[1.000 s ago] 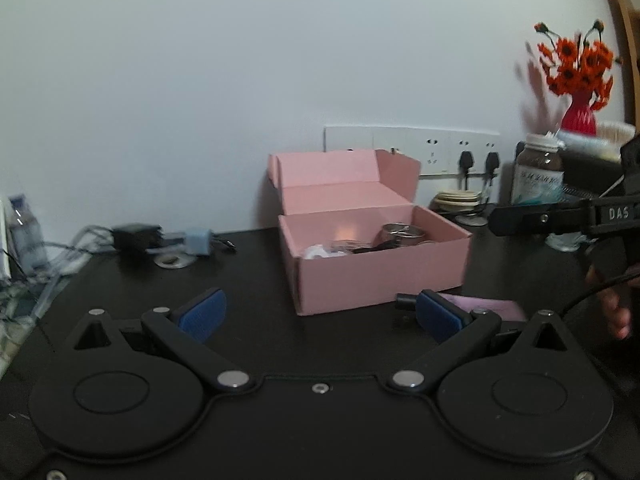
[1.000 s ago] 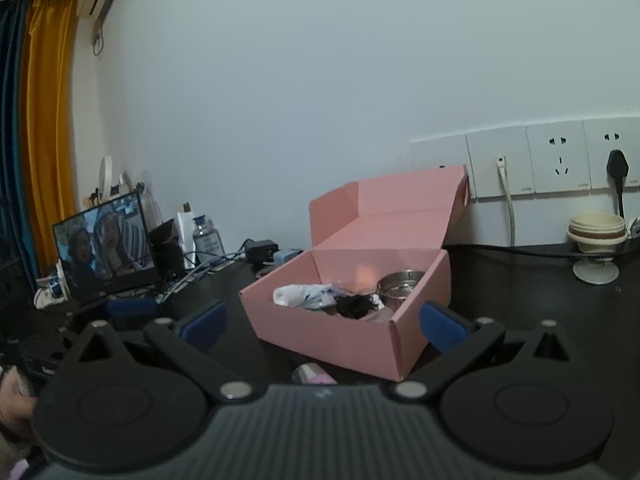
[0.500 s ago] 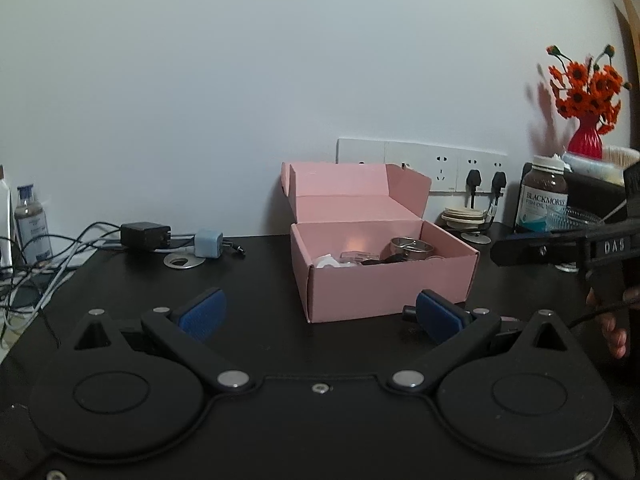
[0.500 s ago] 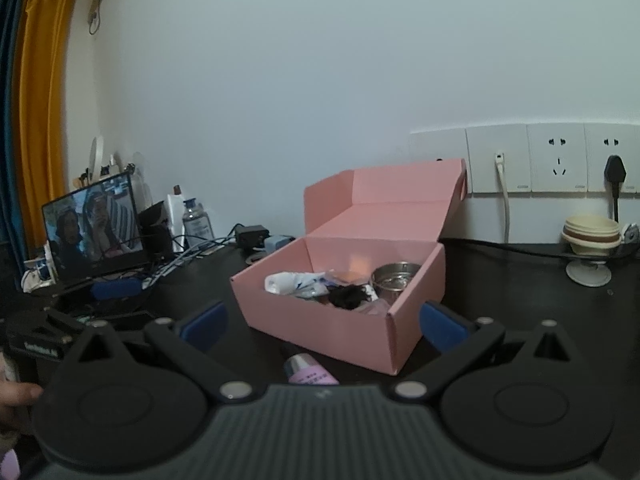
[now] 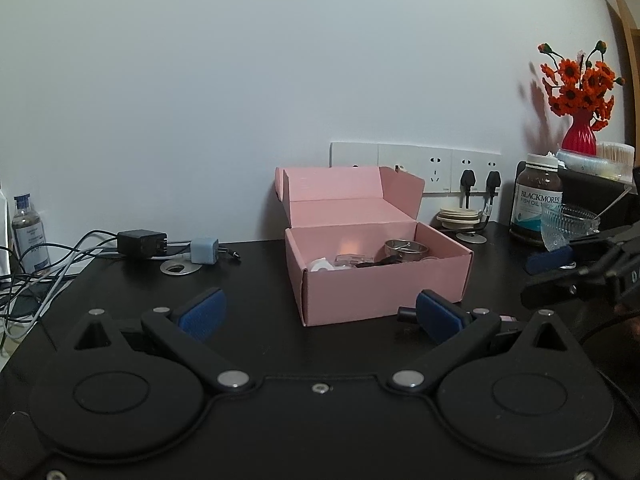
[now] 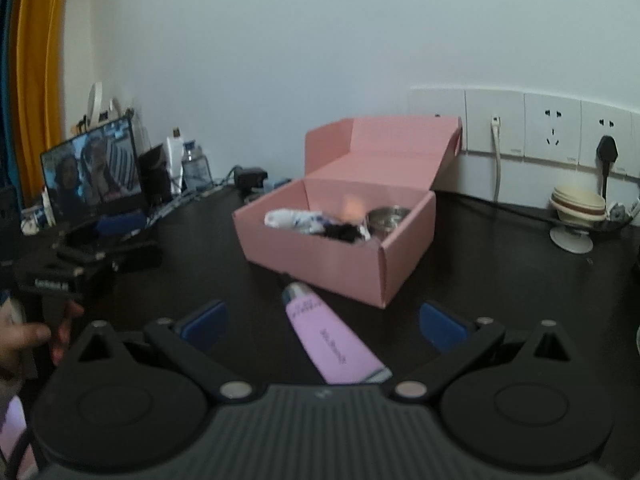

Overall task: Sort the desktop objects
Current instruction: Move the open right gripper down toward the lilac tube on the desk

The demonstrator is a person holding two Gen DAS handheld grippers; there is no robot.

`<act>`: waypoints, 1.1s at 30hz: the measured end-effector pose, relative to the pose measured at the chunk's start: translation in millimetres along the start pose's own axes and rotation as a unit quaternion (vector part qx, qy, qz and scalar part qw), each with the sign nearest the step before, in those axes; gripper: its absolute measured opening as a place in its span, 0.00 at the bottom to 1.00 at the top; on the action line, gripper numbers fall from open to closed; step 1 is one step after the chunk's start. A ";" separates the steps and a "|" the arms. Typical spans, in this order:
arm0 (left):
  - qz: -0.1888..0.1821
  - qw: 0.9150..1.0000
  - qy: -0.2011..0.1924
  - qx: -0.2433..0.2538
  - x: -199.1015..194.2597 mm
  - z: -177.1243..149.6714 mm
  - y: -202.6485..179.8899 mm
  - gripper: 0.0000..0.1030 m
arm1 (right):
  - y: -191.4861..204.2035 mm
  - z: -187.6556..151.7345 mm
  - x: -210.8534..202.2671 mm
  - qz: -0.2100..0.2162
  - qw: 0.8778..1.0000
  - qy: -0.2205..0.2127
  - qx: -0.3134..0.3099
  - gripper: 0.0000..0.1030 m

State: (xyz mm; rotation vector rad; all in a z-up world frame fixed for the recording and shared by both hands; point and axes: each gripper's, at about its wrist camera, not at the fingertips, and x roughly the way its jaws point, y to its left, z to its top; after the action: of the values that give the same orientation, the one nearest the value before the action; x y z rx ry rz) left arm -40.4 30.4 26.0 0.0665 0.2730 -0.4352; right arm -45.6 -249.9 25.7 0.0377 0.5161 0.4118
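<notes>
An open pink box (image 5: 380,284) stands mid-desk, holding a metal tin (image 5: 405,249), a white item and a black item. My left gripper (image 5: 320,316) is open just in front of the box, with nothing between its fingers. In the right wrist view a lavender tube (image 6: 332,340) lies on the black desk in front of the pink box (image 6: 340,258). It sits between the spread fingers of my open right gripper (image 6: 322,320), untouched. Only the tube's tip (image 5: 506,317) shows in the left wrist view. A hand (image 6: 24,338) holds the left gripper (image 6: 134,240).
Chargers (image 5: 142,243) and cables lie at the back left beside a small bottle (image 5: 28,234). A fish-oil jar (image 5: 536,208), a glass bowl (image 5: 568,224) and a red vase of flowers (image 5: 580,136) stand at the right. A lit screen (image 6: 92,168) stands at the far left.
Both grippers have drawn back from the pink box and stay open. The right view has dipped, so the lavender tube now shows fully between its fingers.
</notes>
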 end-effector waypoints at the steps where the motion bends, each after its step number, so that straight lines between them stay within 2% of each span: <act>1: 0.000 1.000 0.000 0.001 0.1 0.0 -0.1 1.00 | 0.8 -1.0 -0.4 -0.001 1.000 0.005 -0.001 0.99; 7: -0.001 1.000 -0.003 0.004 -0.6 -0.1 -0.4 1.00 | 5.2 -6.0 0.2 -0.006 1.000 0.027 -0.006 0.99; 33: -0.004 1.000 -0.007 0.008 -3.0 -0.5 -1.9 1.00 | 5.3 -3.7 20.1 -0.008 0.998 0.066 0.011 0.99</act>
State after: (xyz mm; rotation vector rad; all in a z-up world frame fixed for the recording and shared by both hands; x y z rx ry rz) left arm -43.9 29.9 26.4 0.0781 0.2552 -0.4450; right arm -33.6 -237.4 13.7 0.0274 0.6511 0.3949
